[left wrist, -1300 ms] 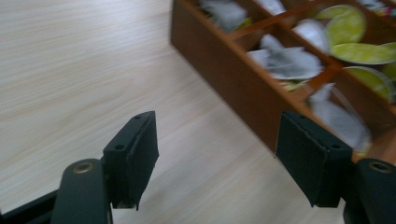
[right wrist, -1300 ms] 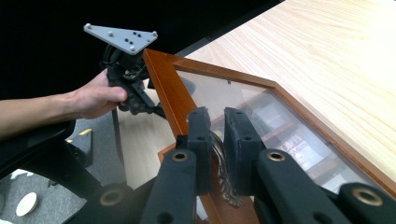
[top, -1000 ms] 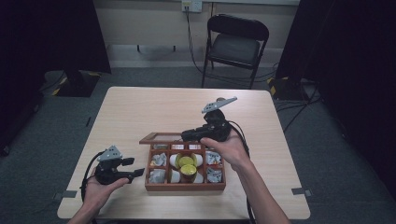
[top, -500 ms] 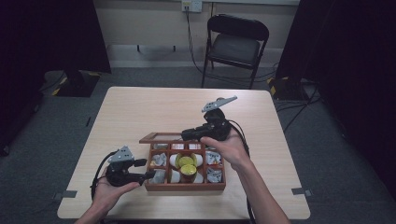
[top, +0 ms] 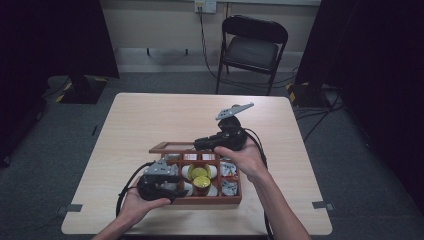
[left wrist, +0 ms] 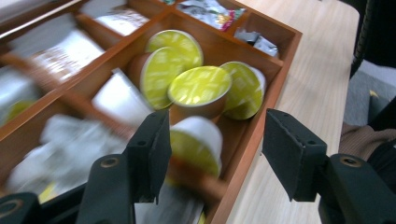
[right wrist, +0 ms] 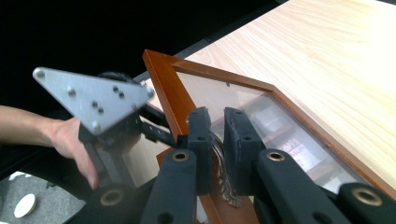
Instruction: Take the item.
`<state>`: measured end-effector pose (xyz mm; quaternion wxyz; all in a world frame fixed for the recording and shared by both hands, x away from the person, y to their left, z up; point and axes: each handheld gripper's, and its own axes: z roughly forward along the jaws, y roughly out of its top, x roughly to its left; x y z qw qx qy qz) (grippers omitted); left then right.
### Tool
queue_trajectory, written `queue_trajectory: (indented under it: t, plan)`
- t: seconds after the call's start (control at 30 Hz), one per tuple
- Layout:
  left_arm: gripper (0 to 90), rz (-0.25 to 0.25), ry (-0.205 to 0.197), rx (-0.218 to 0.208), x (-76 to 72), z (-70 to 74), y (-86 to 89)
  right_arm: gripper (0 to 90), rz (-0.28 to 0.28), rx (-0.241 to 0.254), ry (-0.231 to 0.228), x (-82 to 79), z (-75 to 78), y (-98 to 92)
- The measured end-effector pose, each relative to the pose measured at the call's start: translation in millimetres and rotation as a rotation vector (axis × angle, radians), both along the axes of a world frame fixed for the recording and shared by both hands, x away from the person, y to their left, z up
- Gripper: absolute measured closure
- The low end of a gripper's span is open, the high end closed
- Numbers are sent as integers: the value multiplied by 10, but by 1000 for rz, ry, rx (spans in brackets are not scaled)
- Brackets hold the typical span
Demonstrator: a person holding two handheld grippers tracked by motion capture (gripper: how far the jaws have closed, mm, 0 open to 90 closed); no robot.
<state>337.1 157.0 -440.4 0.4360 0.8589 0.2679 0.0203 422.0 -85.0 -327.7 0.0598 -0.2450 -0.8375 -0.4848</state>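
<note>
High view:
- Noted box (top: 200,201) near the front edge of desk (top: 150,115), with lid (top: 170,147) raised at its far side.
- Saw left claw (top: 176,191) at the box's left end, pointing in over the compartments.
- Saw right claw (top: 198,145) at the lid's edge, behind the box.
- Counted yellow pods (top: 199,173) in a middle compartment; could not make out the jaw gaps from up there.
- Logged a chair (top: 252,45) beyond the desk, well apart.

Left claw view, close in:
- Found the jaws standing apart, over the pod compartment.
- Made out four pods clustered against the box's near wall, foil tops tilted various ways.
- Spotted a fifth pod (left wrist: 196,140), blurred, lying between the jaws and just beside the one on the left; not pressed from both sides.
- Placed the other jaw outside the box wall, above bare desk.
- Glimpsed sachets (left wrist: 208,9) in neighbouring compartments, mostly smeared by blur.

Right claw view:
- Found the jaws drawn together and clamped on a metal clasp (right wrist: 219,158) hanging from the lid's wooden frame.
- Noted glass panel in the lid, tilted up off the box, labels faintly visible through it.
- Picked out the other hand (right wrist: 70,135) farther off with its grey plate (right wrist: 88,98).
</note>
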Motion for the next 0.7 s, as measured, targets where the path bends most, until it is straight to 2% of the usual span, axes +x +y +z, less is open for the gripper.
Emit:
queue_trajectory:
  t: [0.27, 0.5, 0.7]
  plan:
    - [379, -14, 42, 15, 139, -33, -230, 816, 0, 2, -2, 1, 0, -3]
    - [352, -30, 73, 78, 230, -114, -355, 816, 1, 3, -2, 4, 0, -4]
    - [317, -4, 82, 113, 278, -163, -431, 816, 1, 4, -2, 6, 3, -4]
